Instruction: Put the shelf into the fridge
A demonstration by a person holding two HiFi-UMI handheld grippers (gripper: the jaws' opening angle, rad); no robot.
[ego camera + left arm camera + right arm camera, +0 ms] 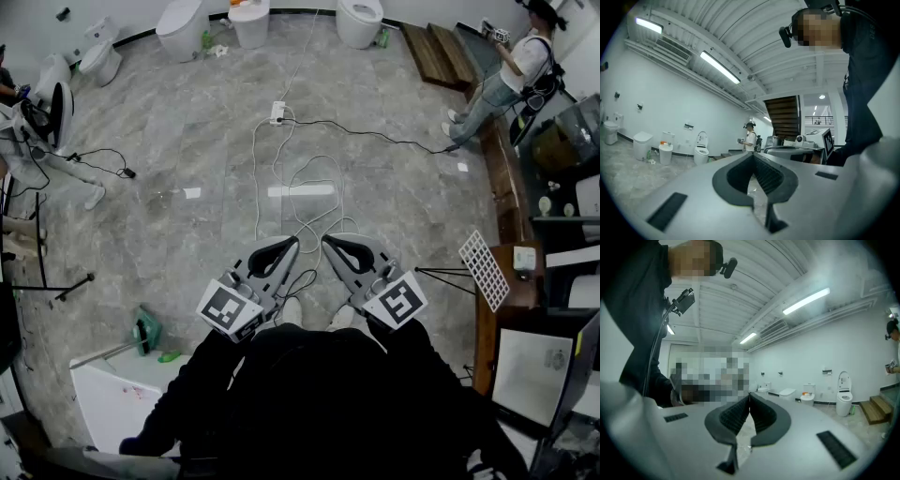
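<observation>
**Both grippers empty, shelf and fridge not yet found**

At the near left edge of the floor [187, 141] stood a white box-like unit [117, 398]. We could not tell whether it was the fridge. A green item [145, 330] lay just beside it.

Our left gripper [284, 244] was held level in front of us above the floor. Its jaws were pressed fully together with nothing between them, as its own view showed plainly.

Between and beyond the two grippers, a white cable [309, 202] looped over the middle of the floor up to a power strip [277, 112].

Our right gripper [335, 244] sat just beside the left one, also level, closed tight and holding nothing.

Towards the right edge, a white grid panel [485, 270] leaned near a wooden cabinet [497, 319]. It might have been the shelf, but we could not be sure. No open fridge showed in any view.

Another person [511, 80] stood at the far right corner, well apart from us.

We judged the task hardly begun, with the step in hand being to locate the shelf and walk to it. To do that well we would:

- step clear of the cable loops;
- part both sets of jaws before reaching;
- take the shelf by two opposite edges, one gripper on each;
- keep the shelf level, so it could slide into the fridge's rails without catching.
</observation>
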